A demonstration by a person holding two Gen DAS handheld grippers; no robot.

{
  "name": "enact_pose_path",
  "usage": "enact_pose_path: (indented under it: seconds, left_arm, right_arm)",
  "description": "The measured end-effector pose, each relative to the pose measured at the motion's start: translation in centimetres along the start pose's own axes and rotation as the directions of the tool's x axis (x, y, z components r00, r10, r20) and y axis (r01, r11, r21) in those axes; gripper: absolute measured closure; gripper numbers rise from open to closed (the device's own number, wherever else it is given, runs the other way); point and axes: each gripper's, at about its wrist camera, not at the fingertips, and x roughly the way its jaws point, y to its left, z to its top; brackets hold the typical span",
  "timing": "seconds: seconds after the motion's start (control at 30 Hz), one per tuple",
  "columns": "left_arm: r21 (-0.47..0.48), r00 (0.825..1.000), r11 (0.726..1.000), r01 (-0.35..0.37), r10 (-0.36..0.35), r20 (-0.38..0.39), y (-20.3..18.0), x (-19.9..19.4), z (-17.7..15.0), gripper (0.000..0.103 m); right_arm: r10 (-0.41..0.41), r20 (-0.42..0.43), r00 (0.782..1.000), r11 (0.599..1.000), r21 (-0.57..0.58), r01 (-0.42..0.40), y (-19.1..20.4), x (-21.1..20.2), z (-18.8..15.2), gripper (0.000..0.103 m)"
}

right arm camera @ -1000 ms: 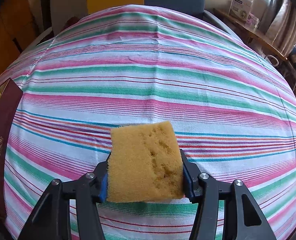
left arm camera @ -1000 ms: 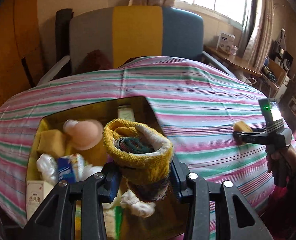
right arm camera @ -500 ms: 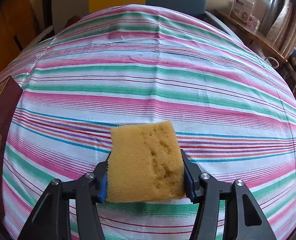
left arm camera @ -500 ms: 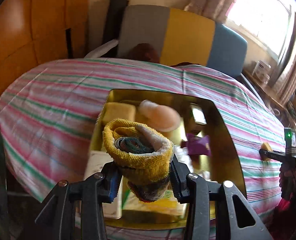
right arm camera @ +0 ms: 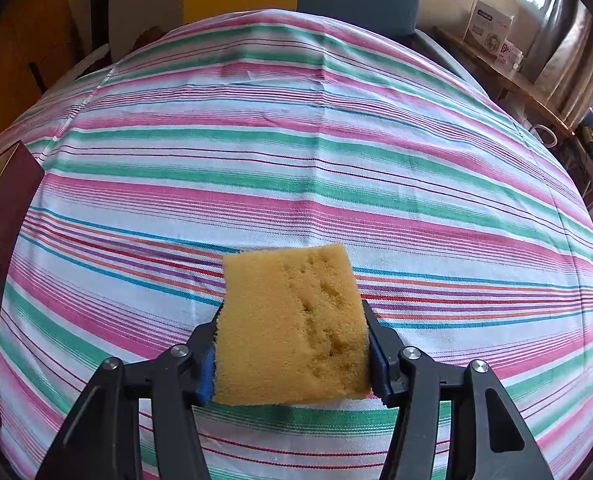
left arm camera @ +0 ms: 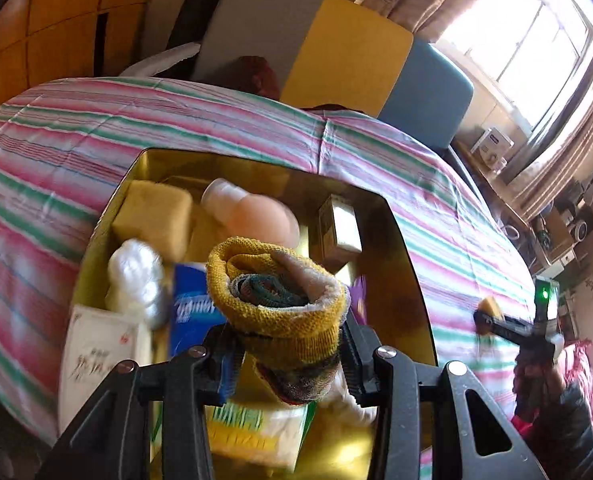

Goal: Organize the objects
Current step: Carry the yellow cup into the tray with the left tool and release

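Striped tablecloth (right arm camera: 296,152) unchanged, my right tongs (right arm camera: 292,344) still clamp the sponge (right arm camera: 292,328), while my left tongs (left arm camera: 288,356), gripping the rolled sock (left arm camera: 280,300), have swung over the gold box (left arm camera: 408,264), with its open spot at 1 o'clock.

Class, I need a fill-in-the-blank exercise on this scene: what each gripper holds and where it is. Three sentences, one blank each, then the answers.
1. The left gripper is shut on a rolled ____.
2. The right gripper grips a yellow ____ above the striped tablecloth.
3. The left gripper is above an open gold-lined ____ filled with items.

Missing words: sock; sponge; box
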Motion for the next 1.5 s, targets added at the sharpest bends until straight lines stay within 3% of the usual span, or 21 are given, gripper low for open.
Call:
enact_pose_path:
  seconds: [0.1, 0.3, 0.37, 0.47, 0.57, 0.87, 1.0, 1.5]
  left_arm:
    - [-0.051, 1.000, 0.998, 0.026, -0.027, -0.015, 0.4, 1.4, 1.0, 0.061]
    - [-0.046, 0.998, 0.999, 0.025, -0.028, -0.063, -0.2, 4.8, 1.3, 0.059]
    - [-0.012, 0.991, 0.999, 0.043, -0.044, -0.124, -0.7, 6.3, 0.8, 0.058]
    - [-0.037, 0.982, 0.998, 0.048, -0.054, -0.180, -0.5, 7.7, 0.0, 0.057]
    - [-0.025, 0.990, 0.999, 0.032, -0.035, -0.140, -0.6, 6.8, 0.4, 0.057]
    - [0.025, 0.990, 0.999, -0.020, 0.023, -0.139, -0.8, 6.1, 0.1, 0.047]
    - [0.096, 0.993, 0.993, -0.075, 0.083, -0.082, -1.5, 4.9, -0.1, 0.041]
    - [0.160, 0.983, 0.970, -0.183, 0.178, 0.044, -2.4, 0.9, -0.9, 0.041]
  right_arm:
    - [0.000, 0.000, 1.000, 1.000, 0.001, 0.000, 0.0, -0.1, 0.0, 0.044]
    - [-0.004, 0.001, 1.000, 1.000, -0.006, 0.004, 0.0, -0.4, 0.1, 0.044]
    - [-0.005, 0.001, 1.000, 1.000, -0.008, 0.005, 0.0, -0.4, 0.2, 0.044]
    - [-0.004, 0.000, 1.000, 1.000, -0.009, 0.004, 0.0, -0.5, 0.2, 0.044]
    - [-0.005, 0.000, 1.000, 1.000, -0.011, 0.005, 0.0, -0.5, 0.2, 0.044]
    - [-0.008, -0.001, 1.000, 1.000, -0.017, 0.008, 0.1, -0.4, 0.6, 0.044]
    - [-0.022, 0.000, 1.000, 1.000, -0.014, 0.022, 0.0, -0.4, 0.7, 0.037]
    - [-0.035, 0.007, 0.999, 0.999, -0.030, 0.035, -0.2, -0.5, 0.4, 0.038]
